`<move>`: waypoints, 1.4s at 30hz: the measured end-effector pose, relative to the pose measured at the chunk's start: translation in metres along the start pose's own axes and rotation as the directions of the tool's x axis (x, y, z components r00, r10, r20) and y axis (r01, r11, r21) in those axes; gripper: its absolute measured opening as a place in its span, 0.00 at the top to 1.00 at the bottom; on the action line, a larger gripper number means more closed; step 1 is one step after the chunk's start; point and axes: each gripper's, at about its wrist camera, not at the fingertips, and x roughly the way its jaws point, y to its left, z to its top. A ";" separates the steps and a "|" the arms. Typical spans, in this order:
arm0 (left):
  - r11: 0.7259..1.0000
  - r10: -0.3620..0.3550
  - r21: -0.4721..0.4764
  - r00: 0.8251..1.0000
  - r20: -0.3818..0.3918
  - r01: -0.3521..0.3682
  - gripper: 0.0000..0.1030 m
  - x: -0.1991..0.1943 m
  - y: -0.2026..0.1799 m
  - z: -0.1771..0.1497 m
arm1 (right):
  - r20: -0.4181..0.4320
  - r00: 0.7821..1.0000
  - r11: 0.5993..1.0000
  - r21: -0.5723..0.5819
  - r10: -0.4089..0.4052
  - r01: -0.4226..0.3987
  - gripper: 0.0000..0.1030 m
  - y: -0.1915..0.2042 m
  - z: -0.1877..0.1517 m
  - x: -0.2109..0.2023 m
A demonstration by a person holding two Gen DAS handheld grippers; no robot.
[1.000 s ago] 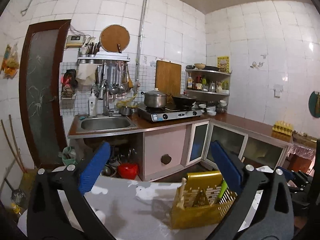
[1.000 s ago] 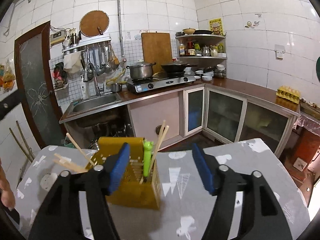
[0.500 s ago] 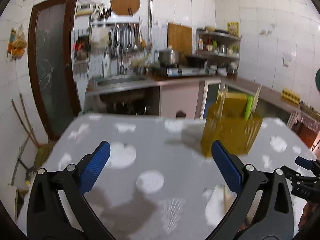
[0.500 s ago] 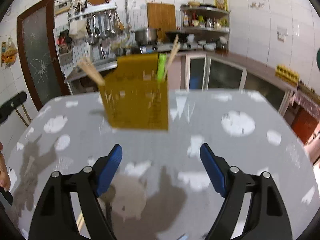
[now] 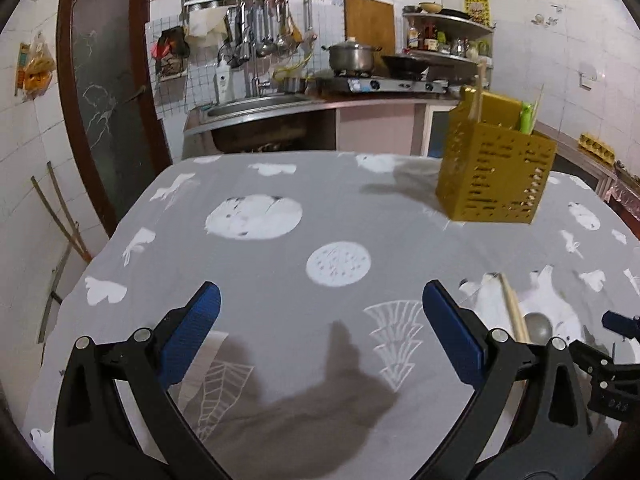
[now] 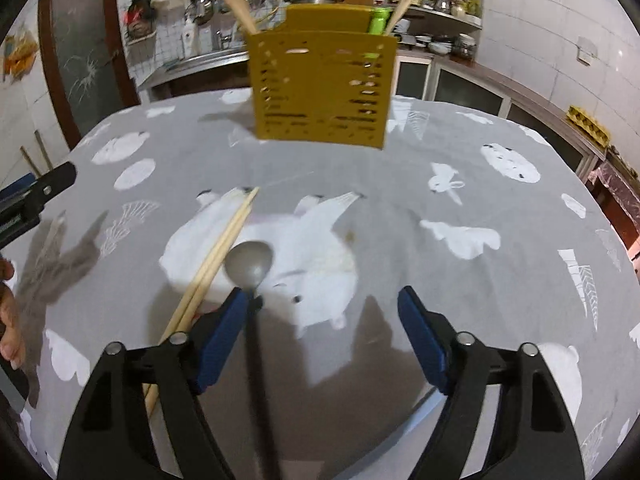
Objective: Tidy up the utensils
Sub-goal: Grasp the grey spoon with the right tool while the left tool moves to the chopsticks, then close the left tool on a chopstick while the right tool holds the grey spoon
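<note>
**Kitchen Table: Approach to Loose Utensils**

Grey patterned tablecloth (image 6: 400, 240) covers the work surface. Nearest the right gripper (image 6: 322, 330), a spoon (image 6: 249, 264) and a pair of chopsticks (image 6: 218, 252) lie flat and loose, probably awaiting sorting. The spoon's dark handle runs between the jaws beside the left pad, apparently untouched; the chopsticks pass just outside it. These jaws are closing and grip nothing yet. The left gripper (image 5: 320, 336) stands wide and empty over bare cloth, utensils off to its right. Farther back, the yellow holder (image 6: 322, 88) stands upright, already containing chopsticks, the likely destination. Behind it: kitchen counter.
</note>
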 end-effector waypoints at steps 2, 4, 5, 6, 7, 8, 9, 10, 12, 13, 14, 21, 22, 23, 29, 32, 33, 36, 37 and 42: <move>1.000 0.003 -0.008 1.000 -0.013 -0.003 0.05 0.003 0.002 0.000 | -0.023 1.000 1.000 -0.009 -0.004 0.004 0.38 0.005 -0.001 0.004; 1.000 0.006 -0.011 1.000 -0.020 -0.006 0.05 0.004 0.003 0.000 | -0.045 0.999 1.000 -0.012 -0.005 0.004 0.47 0.010 -0.001 0.008; 1.000 0.006 -0.010 1.000 -0.021 -0.007 0.05 0.004 0.002 -0.001 | -0.051 0.999 1.000 -0.013 0.001 -0.001 0.51 0.011 -0.001 0.010; 1.000 0.005 -0.010 1.000 -0.022 -0.005 0.05 0.005 0.002 0.000 | -0.057 0.998 1.000 -0.019 -0.003 0.002 0.52 0.014 -0.001 0.011; 1.000 0.000 -0.011 1.000 -0.024 0.000 0.05 0.005 0.003 0.000 | -0.057 0.998 0.999 -0.031 -0.011 0.009 0.54 0.017 0.000 0.013; 1.000 -0.007 -0.012 1.000 -0.027 0.007 0.05 0.006 0.002 0.001 | -0.059 0.998 0.999 -0.037 -0.010 0.008 0.60 0.018 0.001 0.014; 1.000 -0.015 -0.015 0.999 -0.033 0.015 0.05 0.007 0.001 0.001 | -0.065 0.998 0.999 -0.037 -0.001 -0.002 0.64 0.019 0.003 0.016; 0.999 -0.028 -0.017 0.999 -0.041 0.027 0.05 0.008 -0.001 0.001 | -0.072 0.997 0.999 -0.032 0.011 -0.014 0.68 0.019 0.005 0.018; 0.999 -0.048 -0.014 0.998 -0.051 0.047 0.05 0.010 -0.006 0.001 | -0.075 0.997 0.999 -0.028 0.020 -0.022 0.77 0.020 0.008 0.020; 0.998 -0.056 -0.008 0.997 -0.053 0.056 0.05 0.011 -0.010 0.001 | -0.074 0.997 0.999 -0.032 0.019 -0.022 0.85 0.020 0.010 0.022; 0.998 -0.062 -0.003 0.997 -0.055 0.062 0.05 0.011 -0.013 0.002 | -0.069 0.997 0.999 -0.040 0.019 -0.021 0.92 0.020 0.011 0.023; 0.988 -0.148 0.029 0.984 -0.096 0.151 0.05 0.020 -0.047 0.004 | -0.058 0.998 1.000 0.022 0.019 -0.018 0.92 -0.009 0.023 0.029; 0.985 -0.162 0.034 0.980 -0.112 0.167 0.05 0.023 -0.055 0.004 | -0.059 0.998 0.999 0.031 0.014 -0.013 0.92 -0.013 0.024 0.030; 0.983 -0.174 0.040 0.977 -0.125 0.180 0.05 0.026 -0.061 0.003 | -0.056 0.998 0.999 0.039 -0.003 0.005 0.92 -0.020 0.027 0.031; 0.970 -0.213 0.077 0.957 -0.198 0.232 0.05 0.041 -0.092 -0.006 | -0.057 0.998 0.995 0.101 -0.019 0.025 0.92 -0.050 0.034 0.038; 0.966 -0.210 0.103 0.950 -0.231 0.239 0.07 0.048 -0.102 -0.010 | -0.061 0.998 0.994 0.111 -0.012 0.018 0.92 -0.055 0.032 0.041; 0.964 -0.209 0.110 0.947 -0.243 0.241 0.08 0.049 -0.105 -0.012 | -0.059 0.998 0.994 0.109 -0.012 0.019 0.92 -0.054 0.032 0.041; 0.960 -0.213 0.123 0.941 -0.261 0.252 0.08 0.052 -0.110 -0.016 | -0.055 0.998 0.995 0.097 -0.019 0.025 0.92 -0.053 0.032 0.041; 0.959 -0.209 0.131 0.942 -0.264 0.250 0.08 0.052 -0.111 -0.017 | -0.054 0.998 0.995 0.096 -0.018 0.023 0.92 -0.052 0.031 0.041; 0.957 -0.214 0.141 0.944 -0.252 0.255 0.08 0.050 -0.112 -0.018 | -0.050 0.999 0.995 0.100 -0.011 0.016 0.92 -0.054 0.030 0.041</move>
